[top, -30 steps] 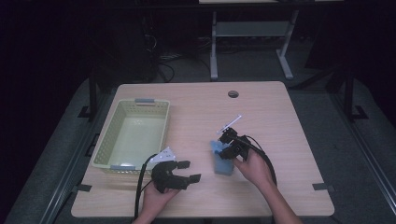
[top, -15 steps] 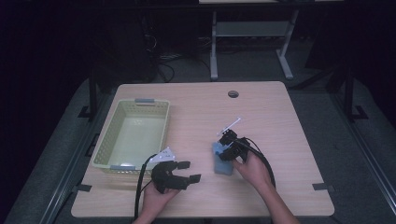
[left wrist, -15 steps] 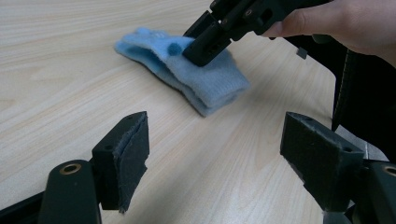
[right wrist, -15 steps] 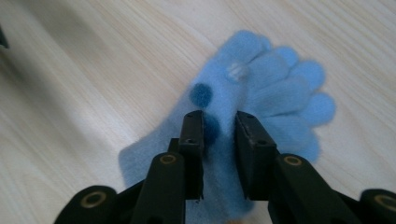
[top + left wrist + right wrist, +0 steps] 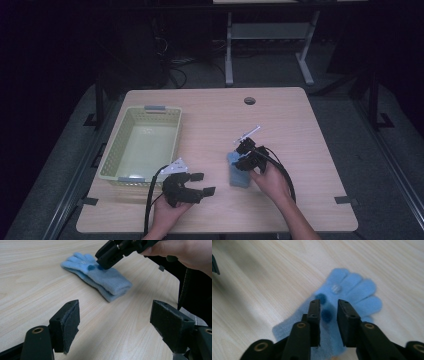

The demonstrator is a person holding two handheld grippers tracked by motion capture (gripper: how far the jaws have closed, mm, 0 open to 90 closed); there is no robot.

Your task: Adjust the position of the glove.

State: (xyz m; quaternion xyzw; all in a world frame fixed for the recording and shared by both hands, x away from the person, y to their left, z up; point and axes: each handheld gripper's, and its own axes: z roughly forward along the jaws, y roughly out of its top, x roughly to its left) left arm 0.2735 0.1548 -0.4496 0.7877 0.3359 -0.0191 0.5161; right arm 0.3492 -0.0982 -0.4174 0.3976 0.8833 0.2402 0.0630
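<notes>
Wooden table (image 5: 300, 130), right hand-held gripper (image 5: 329, 308) narrowly parted over blue glove (image 5: 352, 293), left hand-held gripper (image 5: 115, 322) wide open, empty.

Right gripper (image 5: 328, 312) jaws just closing slightly over glove (image 5: 352, 292).

No legible txt, labels, brand names, nos. or signs in any view — nothing to read.
</notes>
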